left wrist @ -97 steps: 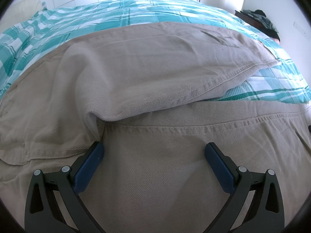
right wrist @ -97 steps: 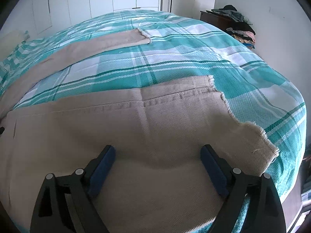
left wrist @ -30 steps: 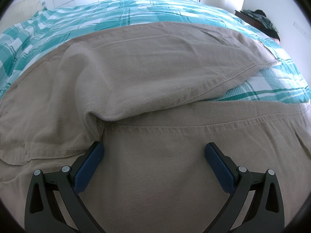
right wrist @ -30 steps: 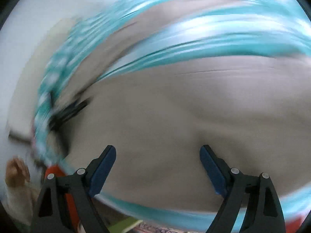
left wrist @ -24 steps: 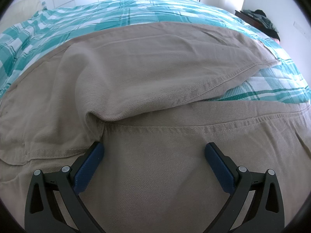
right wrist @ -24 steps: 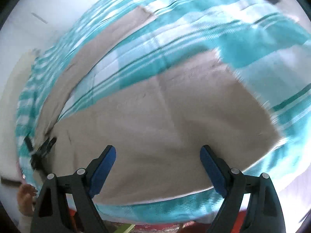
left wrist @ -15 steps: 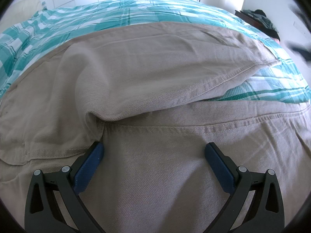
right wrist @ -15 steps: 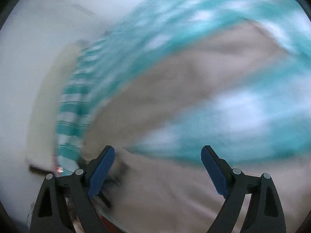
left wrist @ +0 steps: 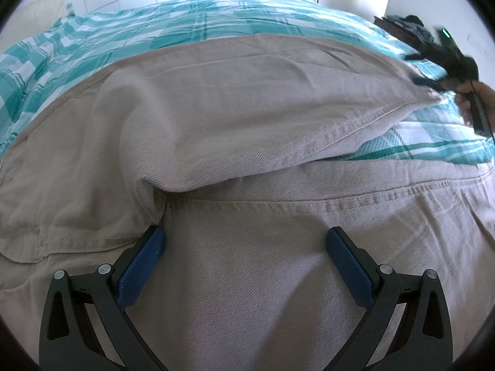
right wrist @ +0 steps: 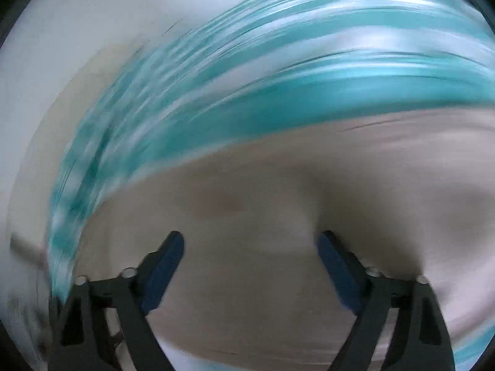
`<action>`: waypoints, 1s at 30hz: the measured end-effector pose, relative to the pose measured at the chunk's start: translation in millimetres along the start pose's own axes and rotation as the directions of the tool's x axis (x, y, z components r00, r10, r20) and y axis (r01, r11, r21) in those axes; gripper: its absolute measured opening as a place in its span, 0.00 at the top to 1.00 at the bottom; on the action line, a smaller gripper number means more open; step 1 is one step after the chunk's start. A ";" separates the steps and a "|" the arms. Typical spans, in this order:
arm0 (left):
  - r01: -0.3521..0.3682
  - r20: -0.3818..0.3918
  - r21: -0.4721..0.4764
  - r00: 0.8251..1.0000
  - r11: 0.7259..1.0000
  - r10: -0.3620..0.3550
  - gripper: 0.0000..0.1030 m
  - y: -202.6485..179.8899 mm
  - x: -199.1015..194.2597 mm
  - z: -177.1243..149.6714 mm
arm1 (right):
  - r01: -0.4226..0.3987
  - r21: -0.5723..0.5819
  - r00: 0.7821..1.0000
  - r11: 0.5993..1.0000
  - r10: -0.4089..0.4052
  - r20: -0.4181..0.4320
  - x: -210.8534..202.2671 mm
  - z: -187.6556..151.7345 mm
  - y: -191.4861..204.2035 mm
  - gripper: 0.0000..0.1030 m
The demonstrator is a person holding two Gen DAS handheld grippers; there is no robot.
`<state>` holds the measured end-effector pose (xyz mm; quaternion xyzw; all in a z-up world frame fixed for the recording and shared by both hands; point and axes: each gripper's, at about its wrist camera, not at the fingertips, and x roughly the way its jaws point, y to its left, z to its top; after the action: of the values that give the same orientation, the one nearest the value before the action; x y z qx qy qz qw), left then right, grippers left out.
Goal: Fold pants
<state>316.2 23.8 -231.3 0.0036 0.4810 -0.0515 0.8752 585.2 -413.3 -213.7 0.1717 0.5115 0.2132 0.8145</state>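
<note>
Left wrist view: the left gripper [left wrist: 244,247] sits low over the beige pants [left wrist: 247,130] spread on the teal checked bedspread [left wrist: 154,31], fingers wide apart, grasping nothing. Far right, the right gripper [left wrist: 433,82] reaches the far leg's hem, fingers spread, its own view blurred.

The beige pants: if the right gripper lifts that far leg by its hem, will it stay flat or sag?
The pants will probably sag: the upper leg already drapes in soft wrinkles. The thick twill seams suggest some weight, so it likely won't flutter. The woven bedspread may drag slightly.
</note>
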 end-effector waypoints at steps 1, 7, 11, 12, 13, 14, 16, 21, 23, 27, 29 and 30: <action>0.000 0.000 0.000 1.000 1.000 0.000 0.00 0.0 0.0 0.0 | 0.058 0.090 0.997 0.994 -0.063 0.054 -19.9 8.5 -40.8 0.23; 0.000 0.000 0.000 1.000 1.000 0.000 0.00 0.0 0.0 -0.1 | 0.169 0.366 0.943 0.915 -0.258 0.209 -143.6 -7.8 -165.1 0.17; 0.011 0.008 -0.008 1.000 1.000 -0.011 0.00 1.9 2.8 0.3 | -0.079 0.359 0.981 0.930 0.008 0.196 -133.5 -41.4 -152.9 0.17; 0.014 0.011 -0.011 1.000 1.000 -0.014 0.00 2.6 3.3 0.2 | -0.088 0.375 0.984 0.923 0.022 0.178 -123.8 -47.7 -153.1 0.17; 0.016 0.016 -0.011 1.000 1.000 -0.015 0.00 2.7 3.3 -0.2 | -0.072 0.390 0.987 0.918 0.008 0.163 -115.2 -52.0 -155.8 0.17; 0.017 0.021 -0.012 1.000 1.000 -0.017 0.00 2.9 3.1 -0.6 | -0.049 0.402 0.984 0.914 -0.024 0.174 -110.6 -53.5 -160.9 0.19; 0.019 0.025 -0.014 1.000 1.000 -0.019 0.00 3.0 3.0 -0.7 | -0.079 0.429 0.966 0.900 -0.037 0.256 -104.7 -46.6 -162.5 0.32; 0.029 0.029 -0.021 0.999 0.999 -0.029 0.00 4.6 3.5 0.5 | -0.040 0.381 0.950 0.924 -0.083 0.302 -94.7 -22.8 -123.7 0.91; 0.033 0.032 -0.024 0.999 0.999 -0.032 0.00 5.1 3.8 0.4 | -0.070 0.172 0.965 0.983 0.023 0.261 -97.8 -23.0 -76.0 0.91; 0.031 0.034 -0.023 0.999 0.999 -0.030 0.00 4.4 3.4 -0.4 | -0.104 -0.386 0.992 0.917 0.123 0.025 -123.5 -83.7 41.1 0.91; 0.029 0.034 -0.022 0.999 0.999 -0.028 0.00 4.0 3.3 -0.5 | -0.140 -0.514 0.990 0.846 0.114 -0.084 -151.3 -142.6 63.5 0.91; 0.029 0.034 -0.022 0.999 0.999 -0.028 0.00 4.2 3.5 -0.4 | -0.151 -0.533 0.988 0.832 0.105 -0.115 -161.7 -163.8 64.5 0.92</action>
<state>318.1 27.8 -234.6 -0.0137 0.4669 -0.0587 0.8822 363.3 -433.0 -127.1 -0.0394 0.4507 0.4095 0.7922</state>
